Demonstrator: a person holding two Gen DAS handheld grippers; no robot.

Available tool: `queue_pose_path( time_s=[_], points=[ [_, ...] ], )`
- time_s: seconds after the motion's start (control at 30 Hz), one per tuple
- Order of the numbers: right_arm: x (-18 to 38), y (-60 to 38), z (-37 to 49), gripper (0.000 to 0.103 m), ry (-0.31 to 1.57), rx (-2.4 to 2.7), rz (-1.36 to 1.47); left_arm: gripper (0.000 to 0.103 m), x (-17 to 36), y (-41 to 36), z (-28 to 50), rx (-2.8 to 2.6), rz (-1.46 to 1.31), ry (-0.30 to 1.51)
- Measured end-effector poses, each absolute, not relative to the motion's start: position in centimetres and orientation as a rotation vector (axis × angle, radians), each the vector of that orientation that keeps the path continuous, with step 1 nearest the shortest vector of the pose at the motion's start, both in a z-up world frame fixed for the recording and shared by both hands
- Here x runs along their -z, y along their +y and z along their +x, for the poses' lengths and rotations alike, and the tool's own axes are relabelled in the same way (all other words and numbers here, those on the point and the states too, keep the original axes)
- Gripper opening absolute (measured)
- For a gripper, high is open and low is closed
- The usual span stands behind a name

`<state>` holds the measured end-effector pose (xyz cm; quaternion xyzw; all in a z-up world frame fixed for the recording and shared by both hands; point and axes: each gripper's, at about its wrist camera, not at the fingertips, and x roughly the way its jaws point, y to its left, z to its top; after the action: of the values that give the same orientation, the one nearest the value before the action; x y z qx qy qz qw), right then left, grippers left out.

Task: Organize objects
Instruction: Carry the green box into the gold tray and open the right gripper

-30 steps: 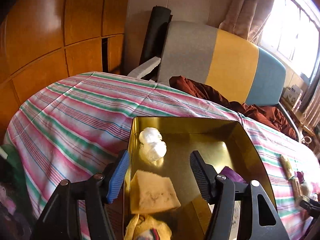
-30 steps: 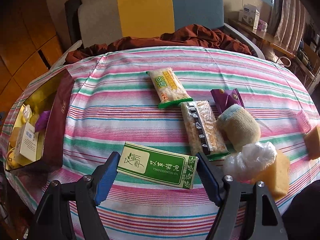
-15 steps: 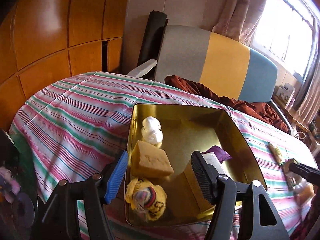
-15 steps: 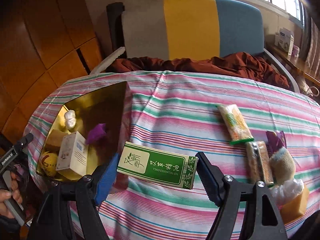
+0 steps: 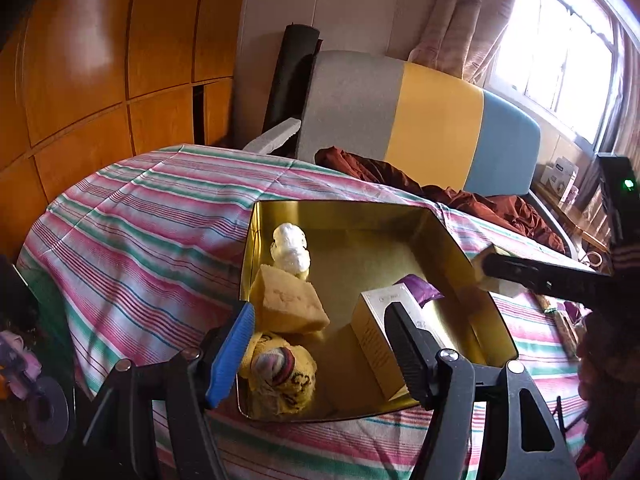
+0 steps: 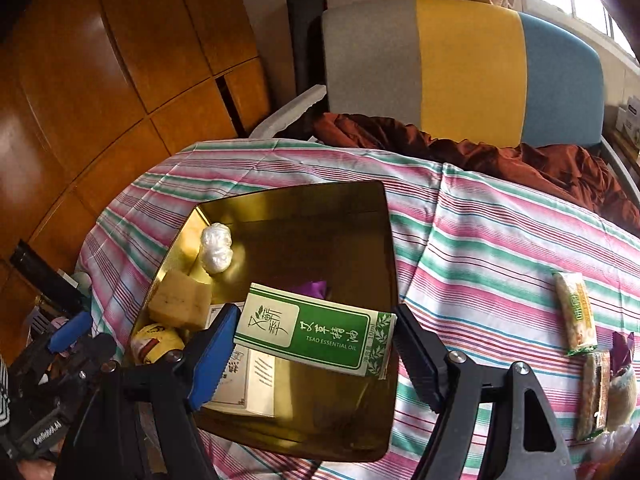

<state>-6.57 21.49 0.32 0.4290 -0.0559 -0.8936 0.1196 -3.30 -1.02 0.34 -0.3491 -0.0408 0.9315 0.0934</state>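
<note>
Fingers of the right gripper (image 6: 316, 350) clamp a green essential-oil box (image 6: 316, 336) above the gold tin (image 6: 390, 264) on the striped tablecloth (image 6: 500, 248). Left gripper (image 5: 320, 344) hangs empty, jaws apart, over the tin's sponge (image 5: 288, 300), white box (image 5: 384, 320) and plastic wad (image 5: 290, 246).

Inside the gold tin (image 6: 390, 240) I count one plastic wad (image 6: 216, 249), one sponge (image 6: 181, 300), one yellow sock ball (image 5: 280, 372), one white box (image 5: 384, 340) and one purple wrapper (image 5: 418, 286). Right of the tin lie two snack bars (image 6: 576, 314). My fingers carry one green box (image 6: 316, 330).
</note>
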Motion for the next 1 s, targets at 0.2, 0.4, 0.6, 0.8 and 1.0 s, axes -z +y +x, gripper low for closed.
queue_pose_path(
  time_s=[0.2, 0.4, 0.6, 0.8, 1.0],
  points=[
    [0.3, 18.2, -9.1, 0.078, -0.119, 2.554, 1.276, 0.068, 0.4, -1.1, -3.0, -2.755, -1.066, -0.122],
    [0.7, 16.1, -11.7, 0.079, -0.145, 2.521, 1.277, 0.068, 0.9, -1.6, -2.9, -2.751, -1.082, -0.138],
    [0.7, 15.1, -13.2, 0.086, -0.175, 2.487, 1.283, 0.068, 1.6, -2.2, -2.9, -2.75, -1.114, -0.158],
    [0.9, 15.0, -12.9, 0.086, -0.175, 2.479, 1.294, 0.069, 1.6, -2.4, -2.9, -2.75, -1.117, -0.16],
    [0.7, 16.5, -10.5, 0.086, -0.129, 2.536, 1.275, 0.069, 1.7, -1.6, -2.8, -2.732, -1.121, -0.138]
  ],
)
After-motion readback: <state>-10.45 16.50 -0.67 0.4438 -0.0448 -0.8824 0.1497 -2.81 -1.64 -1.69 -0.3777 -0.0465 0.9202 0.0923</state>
